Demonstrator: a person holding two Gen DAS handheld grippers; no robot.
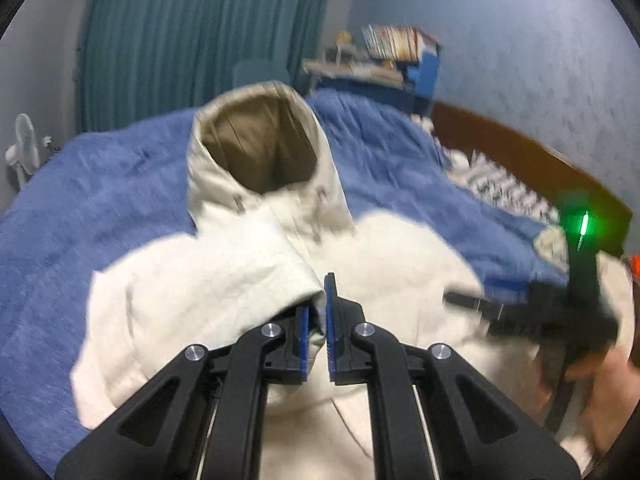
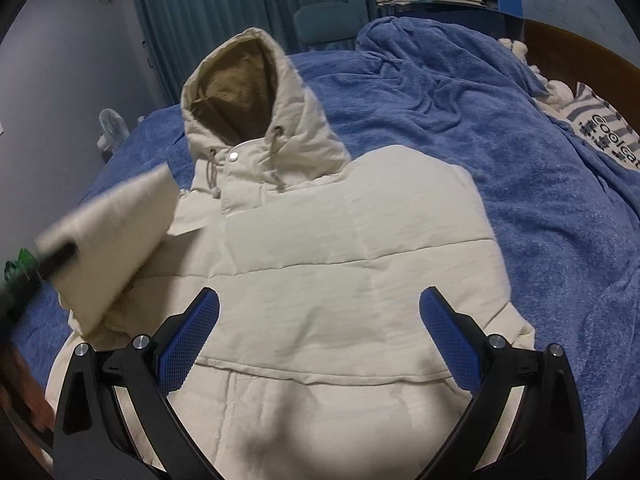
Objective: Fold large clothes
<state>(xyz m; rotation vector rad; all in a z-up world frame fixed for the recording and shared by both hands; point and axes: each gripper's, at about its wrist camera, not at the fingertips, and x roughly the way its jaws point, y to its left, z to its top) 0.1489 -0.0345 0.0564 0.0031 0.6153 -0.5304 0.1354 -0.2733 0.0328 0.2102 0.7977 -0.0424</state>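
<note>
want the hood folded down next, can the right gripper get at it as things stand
Probably yes. The right gripper is open and empty, hanging over the jacket, and the hood lies bare on the blanket ahead. The sleeve in the left gripper is off to one side.

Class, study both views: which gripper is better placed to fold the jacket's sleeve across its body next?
Left. The left gripper is shut on the sleeve, lifted over the cream jacket. The right gripper hovers open, holding nothing.

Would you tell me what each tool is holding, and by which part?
The left tool holds the jacket by its sleeve end; the right tool holds nothing.
</note>
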